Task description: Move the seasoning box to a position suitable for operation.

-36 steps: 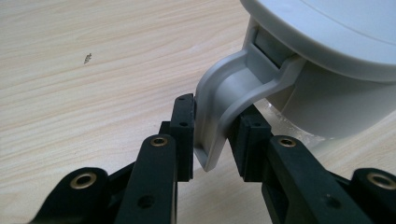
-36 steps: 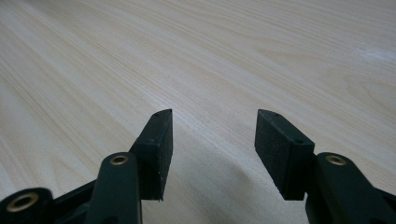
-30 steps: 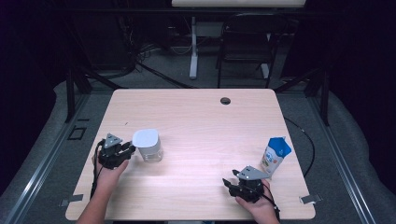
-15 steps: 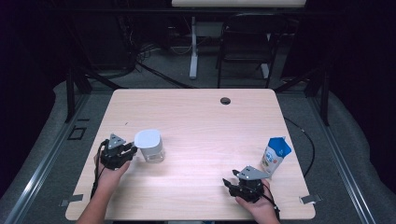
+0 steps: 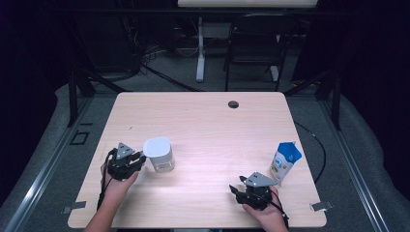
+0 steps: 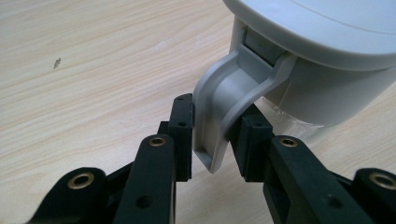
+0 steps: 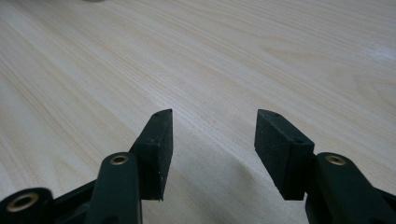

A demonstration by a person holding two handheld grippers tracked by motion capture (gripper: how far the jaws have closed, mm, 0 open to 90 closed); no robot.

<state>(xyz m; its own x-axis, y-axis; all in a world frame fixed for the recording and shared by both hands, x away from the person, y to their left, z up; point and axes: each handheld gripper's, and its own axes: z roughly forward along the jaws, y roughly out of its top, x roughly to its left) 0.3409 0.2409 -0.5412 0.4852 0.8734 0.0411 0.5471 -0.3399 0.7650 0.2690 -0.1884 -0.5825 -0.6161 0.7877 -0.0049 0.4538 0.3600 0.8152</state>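
So on the left side of the table [image 5: 203,121] the left gripper [image 5: 139,159] has its jaws closed on the grey handle [image 6: 224,107] of a white-lidded jug [image 5: 158,153]. From the left gripper view the pads [image 6: 183,126] sit either side of the handle's lower end and look pressed on it, so I'd call that clamped. The jug itself stands upright on the wood, near the left edge, lid [image 6: 327,23] on.

My worry: the grip is low on the handle, right by its open bottom tip. If the person lifts from there, I think the jug could swing or tip away from the jaws, or the handle could slide out downward. A lid that isn't seated might pop off too, can't tell if it is.

Moving right, the middle of the table is bare. The right gripper [image 5: 241,189] rests near the front edge with jaws apart, nothing between them. Just beside it, further right, a blue and white carton [image 5: 285,160] stands upright. A careless swing of that hand could knock it over.
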